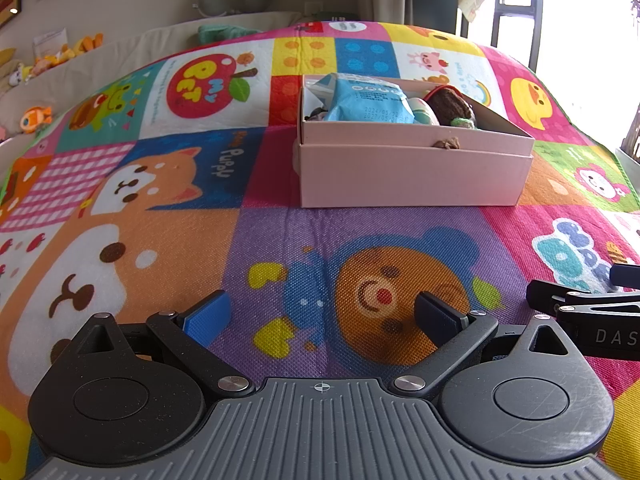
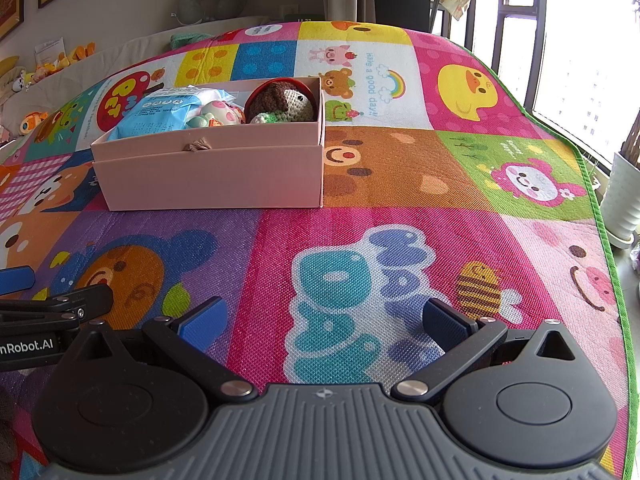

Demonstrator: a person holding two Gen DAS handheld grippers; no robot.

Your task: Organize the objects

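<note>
A pink cardboard box stands open on the colourful play mat. Inside lie a blue wipes pack, a brown crochet toy and a small pink-and-white figure. My left gripper is open and empty, low over the mat in front of the box. My right gripper is open and empty, to the right of the left one, front right of the box. Each gripper's side shows in the other view.
A beige sofa with plush toys runs along the back left. Windows and a white plant pot are at the right past the mat's green edge. Framed pictures hang on the wall.
</note>
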